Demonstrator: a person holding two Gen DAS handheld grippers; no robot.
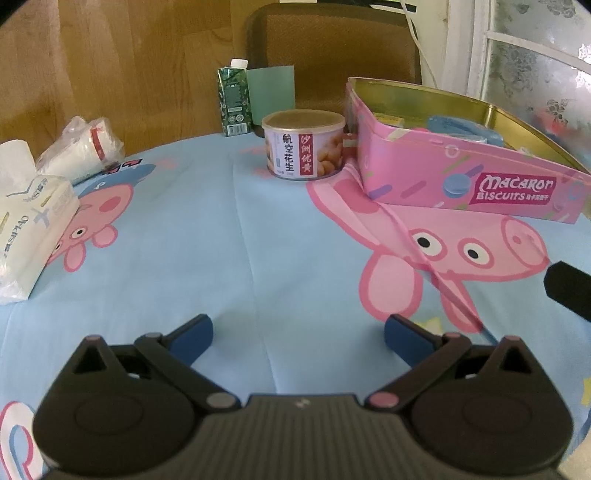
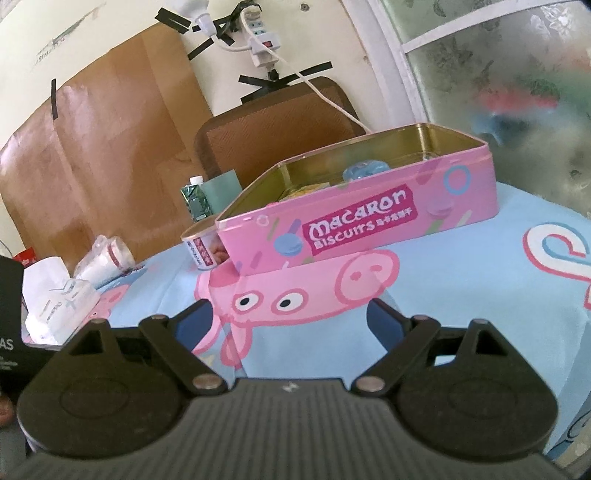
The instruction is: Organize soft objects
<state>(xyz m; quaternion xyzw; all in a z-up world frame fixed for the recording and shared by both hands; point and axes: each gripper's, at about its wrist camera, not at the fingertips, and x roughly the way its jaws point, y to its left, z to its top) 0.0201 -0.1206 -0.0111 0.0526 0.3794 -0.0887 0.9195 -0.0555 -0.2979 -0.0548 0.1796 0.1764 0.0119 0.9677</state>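
- The left gripper (image 1: 298,334) hung over bare blue cloth with its blue-padded fingers (image 1: 195,334) spread wide apart and nothing between them.
- The right gripper (image 2: 291,325) was likewise spread wide and empty, its fingers low over the pink pig printed on the tablecloth (image 2: 461,280).
- A pink biscuit tin (image 1: 461,177) with no lid on it stood on the cloth ahead of both grippers, on the right side of the left wrist view and straight ahead in the right wrist view (image 2: 369,218).
- Inside the tin lay a soft-looking blue object (image 1: 469,129) and something yellow (image 1: 388,119); only their tops showed above the wall, so what they were could not be told.
- A round can of peanuts (image 1: 304,146) stood just beside the tin's left end.
- Behind the can, at the far edge of the table, a green drink carton (image 1: 234,101) with a white cap stood upright, with a pale green card (image 1: 271,94) just beside it.
- At the left edge of the left wrist view lay a white pack of tissues (image 1: 31,229) with a tissue sticking up from it, well apart from the tin.
- Behind the tissues lay a white bundle in clear plastic (image 1: 83,146) with a red band.
- A brown chair back (image 1: 332,48) stood beyond the table.
- A power strip (image 2: 260,35) was taped to the wall, its white cord running down behind the chair.
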